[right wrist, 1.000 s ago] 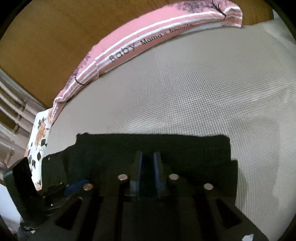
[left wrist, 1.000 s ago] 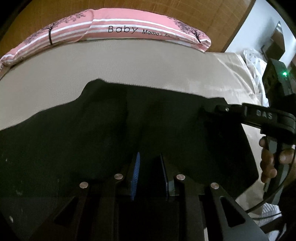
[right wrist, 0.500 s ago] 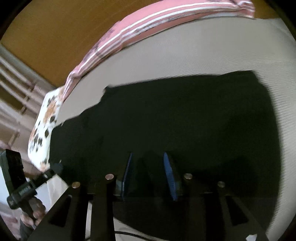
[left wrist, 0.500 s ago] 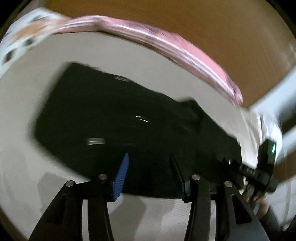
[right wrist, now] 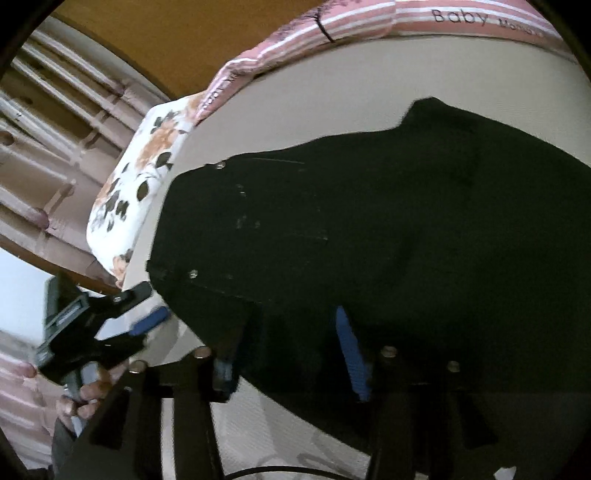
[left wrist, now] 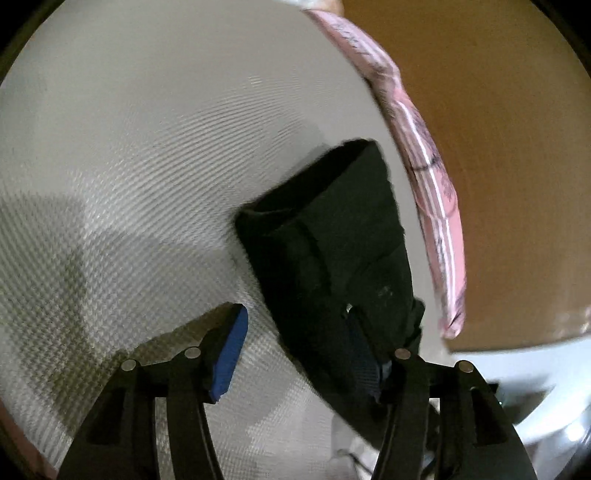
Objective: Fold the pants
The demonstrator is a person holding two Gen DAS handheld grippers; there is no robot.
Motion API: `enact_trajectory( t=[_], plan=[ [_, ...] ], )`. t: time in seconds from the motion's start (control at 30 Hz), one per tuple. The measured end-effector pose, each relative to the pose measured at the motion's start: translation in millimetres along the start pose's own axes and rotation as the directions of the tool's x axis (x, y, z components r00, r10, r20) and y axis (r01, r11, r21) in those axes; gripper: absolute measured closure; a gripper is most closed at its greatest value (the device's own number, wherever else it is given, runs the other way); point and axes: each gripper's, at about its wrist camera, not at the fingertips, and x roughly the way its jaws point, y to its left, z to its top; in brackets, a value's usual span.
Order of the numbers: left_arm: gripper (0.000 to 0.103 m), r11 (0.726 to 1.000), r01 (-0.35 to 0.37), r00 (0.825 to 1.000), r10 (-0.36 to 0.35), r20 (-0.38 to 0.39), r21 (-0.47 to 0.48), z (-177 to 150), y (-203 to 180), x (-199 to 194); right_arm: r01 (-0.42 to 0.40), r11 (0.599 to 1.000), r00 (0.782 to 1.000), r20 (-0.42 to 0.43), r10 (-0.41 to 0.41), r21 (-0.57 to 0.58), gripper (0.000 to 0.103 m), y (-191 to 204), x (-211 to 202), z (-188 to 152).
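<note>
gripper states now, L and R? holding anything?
Left hand-held gripper: open, holding nothing; black pants lie beside its right finger.
Right hand-held gripper: open, jaws apart over the pants' edge, not clamped.

Looks like a home bedroom – there's a bed (left wrist: 129,155) with a woven beige cover, a pink striped "Baby" pillow (right wrist: 369,18), a floral pillow (right wrist: 136,184) and a wooden headboard (left wrist: 498,129).

Between the fingers (right wrist: 349,354), the pants (right wrist: 388,229) look like matt black cloth; the bed (left wrist: 129,166) beneath them is rough, woven grey fabric. Beyond lies a pink striped cloth pillow (right wrist: 369,22); the headboard (left wrist: 498,129) looks like smooth wood.
</note>
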Motion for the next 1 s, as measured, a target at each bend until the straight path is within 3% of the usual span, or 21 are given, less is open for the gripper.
enact_trajectory(
  t=[0.37, 0.5, 0.53, 0.6, 0.77, 0.83, 0.93, 1.0],
  plan=[
    [0.041, 0.995, 0.093, 0.992, -0.089, 0.087, -0.042, 22.8, 0.4, 12.0, -0.018, 0.997, 1.0, 0.021, 0.017, 0.075, 0.053, -17.7, -9.4, 4.5],
    [0.043, 0.998, 0.058, 0.988, -0.06, 0.143, 0.017, 24.7, -10.5, 14.7, -0.03, 0.995, 0.999, 0.025, 0.028, 0.092, 0.053, -21.3, -8.8, 4.5],
    [0.044, 0.999, 0.037, 0.988, -0.041, 0.146, 0.029, 24.4, -13.7, 17.1, -0.032, 0.995, 0.999, 0.028, 0.03, 0.095, 0.053, -22.3, -9.3, 4.4],
    [0.07, 0.996, -0.058, 0.988, 0.048, 0.146, 0.066, 23.3, -20.8, 18.9, -0.032, 0.994, 0.999, 0.038, 0.028, 0.1, 0.053, -23.5, -12.5, 4.5],
    [0.078, 0.991, -0.073, 0.985, 0.054, 0.167, 0.112, 18.6, -41.0, 5.1, -0.022, 0.995, 0.996, 0.09, 0.013, 0.102, 0.053, -33.0, -37.9, 2.2],
    [0.079, 0.978, -0.097, 0.98, 0.061, 0.191, 0.185, 11.6, -67.4, -2.5, -0.006, 0.994, 0.993, 0.116, -0.007, 0.11, 0.053, -41.2, -52.3, 0.6],
    [0.079, 0.943, -0.07, 0.979, 0.003, 0.202, 0.326, -5.1, -117.6, -11.6, 0.006, 0.99, 0.987, 0.156, -0.029, 0.141, 0.053, -59.4, -77.3, -3.6],
    [0.079, 0.896, -0.019, 0.982, -0.065, 0.175, 0.443, -22.8, -158.6, -14.0, 0.019, 0.986, 0.981, 0.185, -0.049, 0.164, 0.053, -73.2, -95.7, -6.8]
  ],
)
